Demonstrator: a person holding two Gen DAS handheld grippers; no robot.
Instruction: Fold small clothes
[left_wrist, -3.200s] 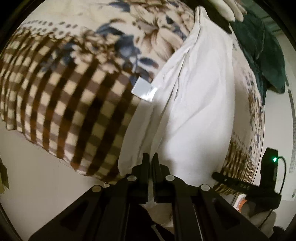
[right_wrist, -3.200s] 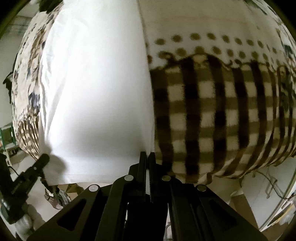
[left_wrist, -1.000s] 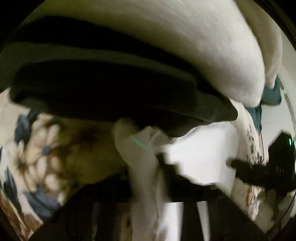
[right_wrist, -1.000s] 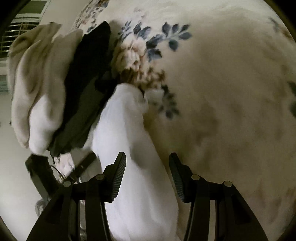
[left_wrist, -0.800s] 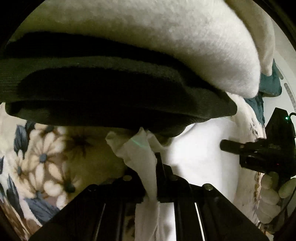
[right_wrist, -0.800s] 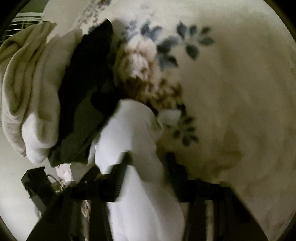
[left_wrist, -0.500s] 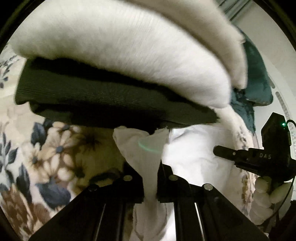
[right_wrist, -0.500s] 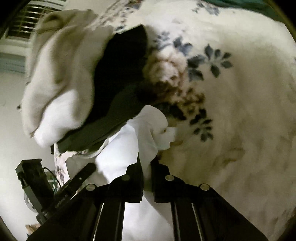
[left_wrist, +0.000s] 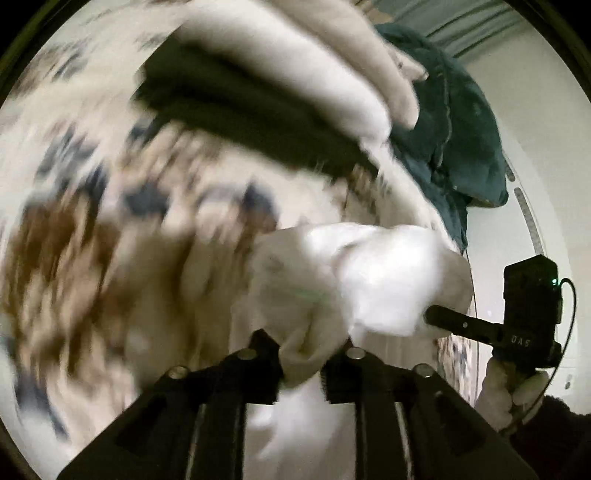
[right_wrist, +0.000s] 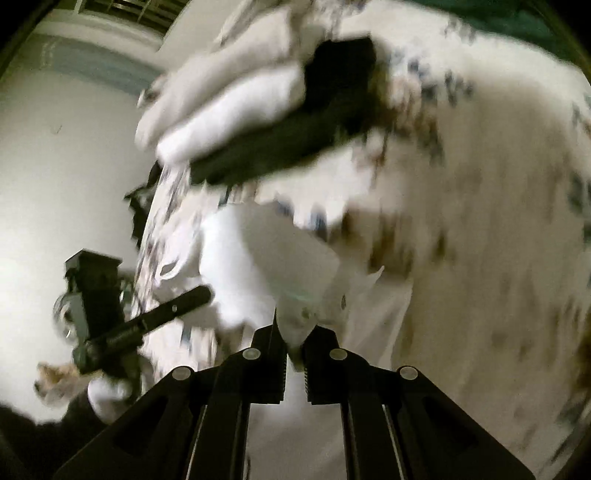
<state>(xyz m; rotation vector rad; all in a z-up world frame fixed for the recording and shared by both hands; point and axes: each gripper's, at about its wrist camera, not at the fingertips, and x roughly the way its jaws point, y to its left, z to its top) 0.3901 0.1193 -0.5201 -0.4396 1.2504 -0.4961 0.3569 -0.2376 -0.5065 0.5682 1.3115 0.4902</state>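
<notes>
The white garment (left_wrist: 369, 280) is bunched and lifted off the floral blanket (left_wrist: 110, 240), strung between the two grippers; both views are smeared by motion, so its exact shape cannot be told. One gathered end runs down into the left gripper (left_wrist: 301, 363), whose jaws are easing apart with the cloth still wedged between them and the pads still against it; the other end narrows to a wad inside the right gripper (right_wrist: 294, 349), whose jaws are clenched on it. In the left view the right gripper (left_wrist: 476, 326) appears at the right edge, its fingers touching the cloth's far side, held by a gloved hand (left_wrist: 509, 391); in the right view the left gripper (right_wrist: 147, 319) shows at the left edge, just beside the cloth. Beyond the garment, toward the blanket's far edge, lies a stack of folded clothes: a dark one (left_wrist: 236, 107) underneath, a cream one (left_wrist: 295, 51) on top; a teal cloth (left_wrist: 454, 133) is heaped behind the stack.
</notes>
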